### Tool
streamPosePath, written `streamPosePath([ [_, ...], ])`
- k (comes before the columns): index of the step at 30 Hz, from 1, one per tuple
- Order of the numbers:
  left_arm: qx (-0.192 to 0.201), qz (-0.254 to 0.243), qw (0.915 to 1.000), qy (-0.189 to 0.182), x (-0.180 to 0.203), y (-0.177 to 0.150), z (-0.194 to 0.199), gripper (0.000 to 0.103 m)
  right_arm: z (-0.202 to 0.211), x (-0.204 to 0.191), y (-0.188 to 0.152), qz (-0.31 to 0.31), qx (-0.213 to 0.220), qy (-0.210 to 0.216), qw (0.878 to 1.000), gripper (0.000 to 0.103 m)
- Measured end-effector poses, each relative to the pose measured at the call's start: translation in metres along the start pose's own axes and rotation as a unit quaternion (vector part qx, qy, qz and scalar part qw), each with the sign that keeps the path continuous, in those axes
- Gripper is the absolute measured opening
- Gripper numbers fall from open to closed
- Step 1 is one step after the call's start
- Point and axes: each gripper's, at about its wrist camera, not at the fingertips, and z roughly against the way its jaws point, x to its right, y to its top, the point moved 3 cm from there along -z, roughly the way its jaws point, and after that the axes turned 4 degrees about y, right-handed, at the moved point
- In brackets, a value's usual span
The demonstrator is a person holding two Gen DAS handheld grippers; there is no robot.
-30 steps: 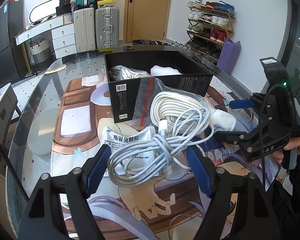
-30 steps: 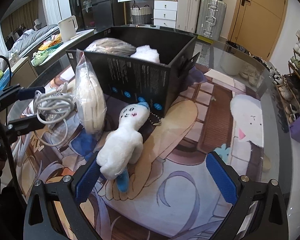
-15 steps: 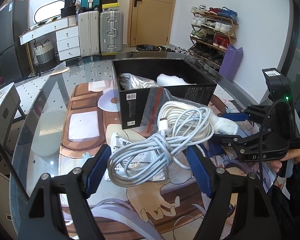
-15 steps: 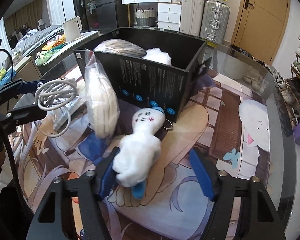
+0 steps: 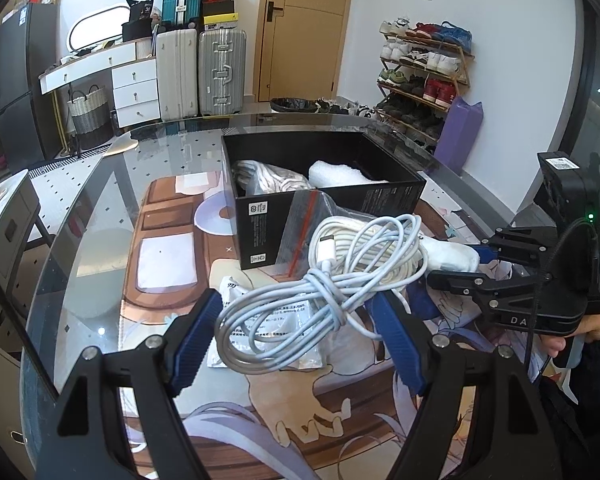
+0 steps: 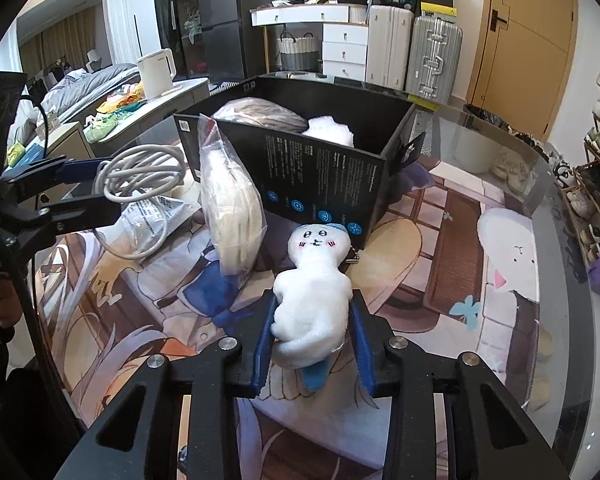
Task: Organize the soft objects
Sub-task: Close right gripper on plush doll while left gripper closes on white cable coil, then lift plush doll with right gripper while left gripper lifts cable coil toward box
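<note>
A white plush toy (image 6: 312, 300) with a drawn face lies on the printed mat in front of the black box (image 6: 324, 172). My right gripper (image 6: 312, 328) is shut on its body, a pad pressing on each side. My left gripper (image 5: 296, 336) is shut on a coiled pale-blue cable (image 5: 308, 296) and holds it above the table. In the right wrist view that cable (image 6: 140, 176) hangs from the left gripper's fingers at the left. A clear zip bag of white cord (image 6: 232, 208) leans against the box. The box holds a grey bundle and a white bundle.
A white medicine sachet (image 5: 268, 320) lies on the mat under the cable. The round glass table's edge (image 5: 80, 208) curves past on the left. Suitcases, a white drawer unit and a shoe rack stand beyond the table.
My right gripper's jaws went from wide open to shut on the plush toy's body. The left gripper kept its hold on the cable and barely moved.
</note>
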Motion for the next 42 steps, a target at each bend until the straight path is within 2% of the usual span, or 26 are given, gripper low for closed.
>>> streamPosePath([
  [14,0.028,0.024,0.9993,-0.003,-0.009,0.014,0.015,0.077,0.048,-0.006,0.009,0.008,0.055,-0.005,0.998,0.035],
  [29,0.059,0.010,0.9982,-0.004,-0.003,0.051,0.024,0.077,0.092,-0.002,0.051,-0.004,0.123,0.005,0.992,0.035],
  [42,0.085,0.001,0.9964,-0.002,-0.002,0.093,0.027,0.077,0.107,0.011,0.090,-0.009,0.152,0.015,0.988,0.035],
])
